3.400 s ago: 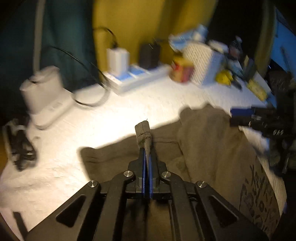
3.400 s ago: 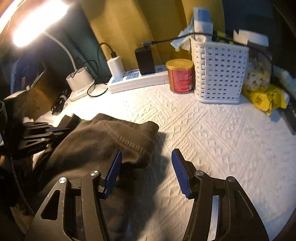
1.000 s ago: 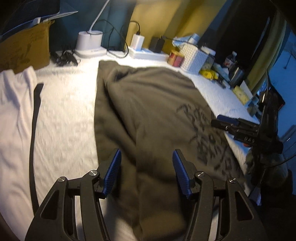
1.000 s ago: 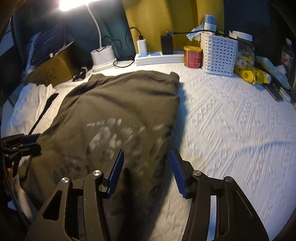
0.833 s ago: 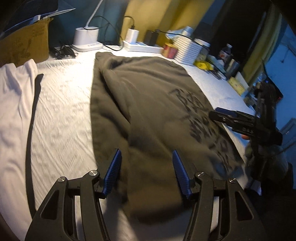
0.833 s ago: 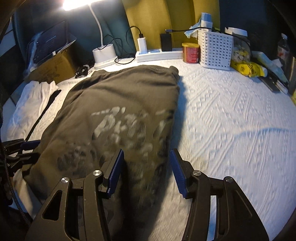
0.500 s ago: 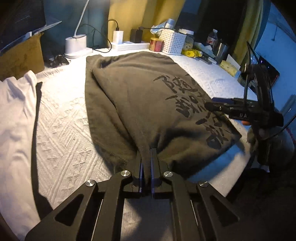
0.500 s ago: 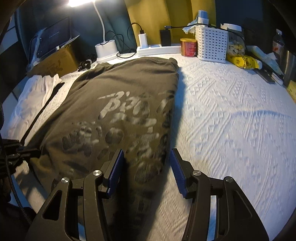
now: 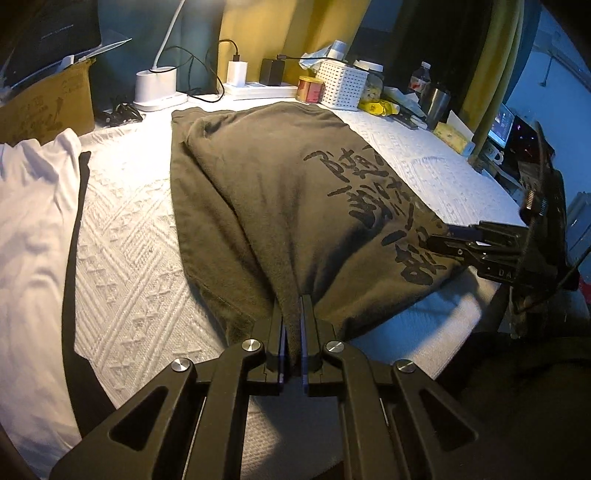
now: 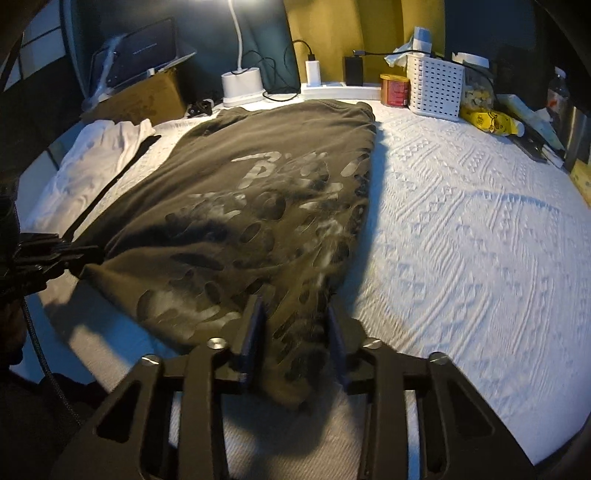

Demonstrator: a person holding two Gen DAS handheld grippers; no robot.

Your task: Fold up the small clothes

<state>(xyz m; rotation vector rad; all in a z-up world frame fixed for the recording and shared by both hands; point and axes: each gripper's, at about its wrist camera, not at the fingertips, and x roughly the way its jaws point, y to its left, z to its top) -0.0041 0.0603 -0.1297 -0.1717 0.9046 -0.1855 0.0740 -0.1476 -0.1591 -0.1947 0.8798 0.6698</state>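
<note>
White bedspread (image 9: pixel 122 236), shirt hem (image 9: pixel 291 317) pinched in left claw (image 9: pixel 291 325)

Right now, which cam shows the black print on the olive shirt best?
Left wrist: the print is sharp, dark strokes legible across the olive shirt. In the right wrist view the print is smeared by blur and glare, its near part hidden between that gripper's fingers.

i look over a white quilted bed cover (image 10: pixel 480 229). a lamp (image 10: pixel 242 83) stands at the far edge and shines down, beside a power strip (image 10: pixel 340 88). behind them hang a yellow curtain (image 10: pixel 332 33) and a dark teal wall (image 9: pixel 147 33). a cardboard box (image 10: pixel 144 98) sits far left.
</note>
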